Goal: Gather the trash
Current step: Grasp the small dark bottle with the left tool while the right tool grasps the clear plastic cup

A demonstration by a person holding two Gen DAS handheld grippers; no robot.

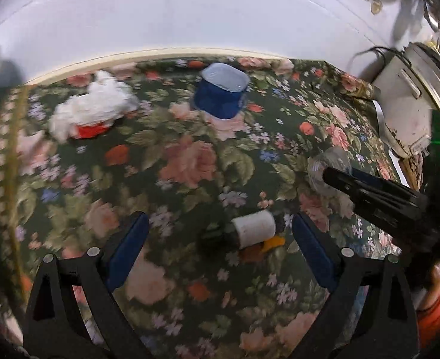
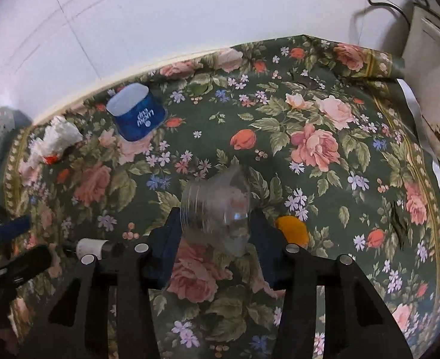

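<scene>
A flowered cloth (image 2: 318,149) covers the surface; far on it stand a blue cup (image 2: 137,113) and, to its left, a white wad (image 1: 94,109); the right tool (image 2: 214,230) pinches a clear cup (image 2: 217,206); the left tool (image 1: 220,233) is spread around a small white tube (image 1: 254,227).

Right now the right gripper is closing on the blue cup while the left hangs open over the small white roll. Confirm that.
Wrong thing named. The right gripper has the clear plastic cup between its pads, as the right wrist view shows; the blue cup stands untouched near the wall. The rest holds: the left gripper hangs open over the small white roll.
</scene>
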